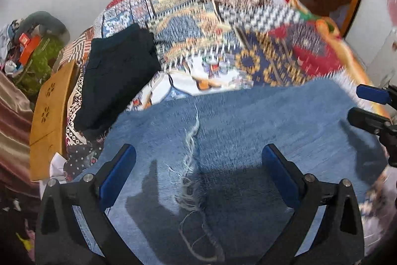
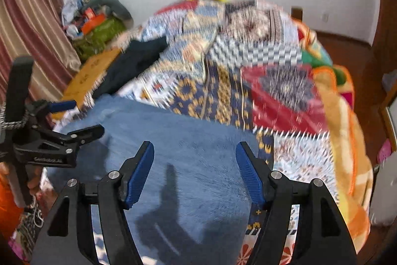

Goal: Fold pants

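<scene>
Denim pants [image 1: 248, 131] flat | left gripper [image 1: 198, 153] spread, empty | right gripper [image 2: 194, 153] spread, empty, angled down

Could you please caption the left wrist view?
Open left gripper above frayed blue jeans on a patchwork bedspread.

1 blue jeans [image 1: 248, 128], 1 dark folded garment [image 1: 119, 76], 1 patterned quilt [image 1: 248, 41]; 2 grippers [image 1: 198, 165] [image 2: 194, 165]
</scene>
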`<state>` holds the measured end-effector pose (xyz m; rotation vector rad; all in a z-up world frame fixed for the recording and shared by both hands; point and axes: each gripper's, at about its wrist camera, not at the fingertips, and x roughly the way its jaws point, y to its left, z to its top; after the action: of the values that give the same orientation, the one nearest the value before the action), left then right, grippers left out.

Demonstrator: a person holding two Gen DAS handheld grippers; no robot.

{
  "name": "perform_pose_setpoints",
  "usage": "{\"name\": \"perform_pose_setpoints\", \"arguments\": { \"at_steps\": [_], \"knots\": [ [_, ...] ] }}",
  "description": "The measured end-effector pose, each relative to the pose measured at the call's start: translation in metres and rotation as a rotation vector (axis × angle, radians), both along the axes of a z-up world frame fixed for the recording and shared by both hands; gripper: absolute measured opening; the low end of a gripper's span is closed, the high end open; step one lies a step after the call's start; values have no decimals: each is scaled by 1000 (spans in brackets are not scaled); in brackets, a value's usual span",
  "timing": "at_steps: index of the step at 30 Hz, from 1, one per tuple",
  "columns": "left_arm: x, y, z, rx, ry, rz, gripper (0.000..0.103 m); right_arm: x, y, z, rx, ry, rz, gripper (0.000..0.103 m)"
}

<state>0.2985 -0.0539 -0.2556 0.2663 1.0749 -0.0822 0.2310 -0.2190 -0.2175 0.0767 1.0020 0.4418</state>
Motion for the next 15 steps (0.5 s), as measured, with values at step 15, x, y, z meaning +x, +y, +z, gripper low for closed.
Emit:
{"name": "perform_pose_setpoints", "arguments": {
  "at_steps": [15],
  "knots": [
    [-35,1,-13,32,-59,-46,103,-34,-2,-32,-44,27,42,68]
  ]
}}
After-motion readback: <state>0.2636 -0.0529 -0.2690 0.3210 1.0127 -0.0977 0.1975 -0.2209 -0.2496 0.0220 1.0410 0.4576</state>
